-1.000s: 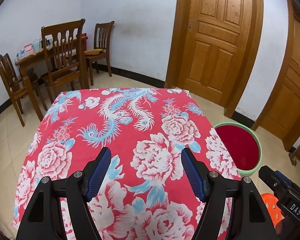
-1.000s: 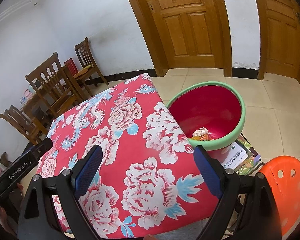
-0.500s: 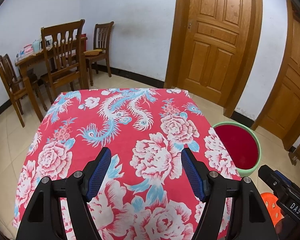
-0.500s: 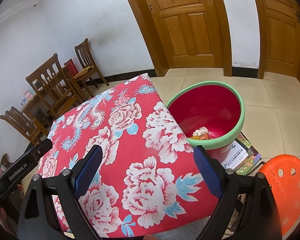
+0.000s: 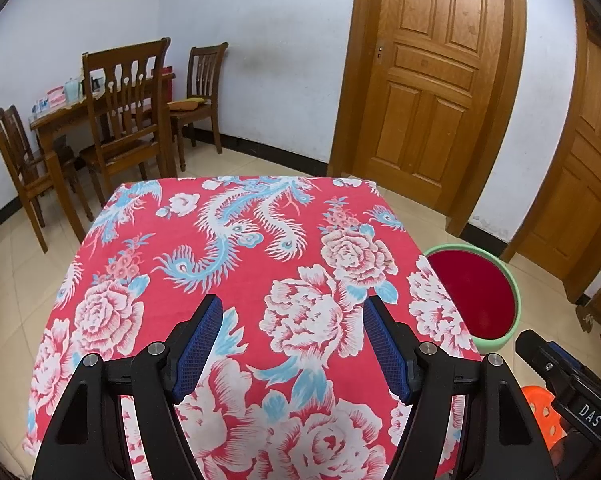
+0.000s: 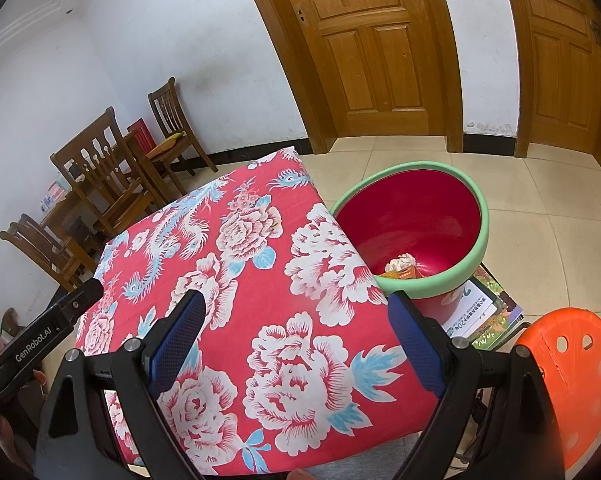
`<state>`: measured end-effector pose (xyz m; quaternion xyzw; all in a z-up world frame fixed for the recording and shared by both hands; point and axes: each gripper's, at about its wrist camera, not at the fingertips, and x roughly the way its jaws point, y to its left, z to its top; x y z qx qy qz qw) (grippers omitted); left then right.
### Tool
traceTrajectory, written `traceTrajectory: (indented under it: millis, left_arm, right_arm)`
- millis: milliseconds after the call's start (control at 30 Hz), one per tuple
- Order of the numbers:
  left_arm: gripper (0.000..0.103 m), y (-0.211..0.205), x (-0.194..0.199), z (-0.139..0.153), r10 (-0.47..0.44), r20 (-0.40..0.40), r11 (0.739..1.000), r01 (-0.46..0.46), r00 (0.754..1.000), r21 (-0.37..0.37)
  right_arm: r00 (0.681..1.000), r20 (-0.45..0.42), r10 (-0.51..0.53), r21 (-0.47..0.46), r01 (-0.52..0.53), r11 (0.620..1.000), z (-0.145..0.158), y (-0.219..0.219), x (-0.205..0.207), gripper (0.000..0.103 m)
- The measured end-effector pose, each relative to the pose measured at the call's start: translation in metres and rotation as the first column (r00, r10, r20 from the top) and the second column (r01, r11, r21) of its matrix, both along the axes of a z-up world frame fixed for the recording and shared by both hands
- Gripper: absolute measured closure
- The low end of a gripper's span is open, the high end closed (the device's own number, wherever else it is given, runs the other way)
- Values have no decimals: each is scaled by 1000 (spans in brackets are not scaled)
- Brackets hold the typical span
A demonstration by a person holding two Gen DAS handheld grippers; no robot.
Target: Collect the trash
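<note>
the left claw hangs in the lower middle of its frame above the bench, which is draped in a red cloth printed with white peonies and blue phoenixes. its blue-padded jaws stand apart, released, with only the cloth showing between them. the right claw sits low in its own frame, over the near right corner of the same bench; its jaws are spread wide too and grip nothing.

the task's trash, a crumpled white wad with an orange and green wrapper just beside it, lies at the bottom of the bin, a red tub with a pale green rim. in the right wrist view the bin stands right of centre, close against the bench's right edge, and rests on a stack of printed booklets. in the left wrist view the bin shows at the right edge of the cloth, its inside red, the trash hidden there.

an orange stool with round holes fills the lower right of the right wrist view. wooden chairs around a dining table stand in the upper left, and a panelled wooden door in the upper right.
</note>
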<state>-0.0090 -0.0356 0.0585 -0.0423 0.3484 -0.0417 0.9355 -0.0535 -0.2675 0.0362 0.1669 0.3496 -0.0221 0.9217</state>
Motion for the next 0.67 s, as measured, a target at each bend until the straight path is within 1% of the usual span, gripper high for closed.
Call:
traceTrajectory:
  millis: [667]
  left_arm:
    - [29, 4, 1, -4, 3, -3, 1000, -3, 1000, -3]
  right_arm:
    - [1000, 1, -1, -5, 1, 1000, 0, 0, 0, 12]
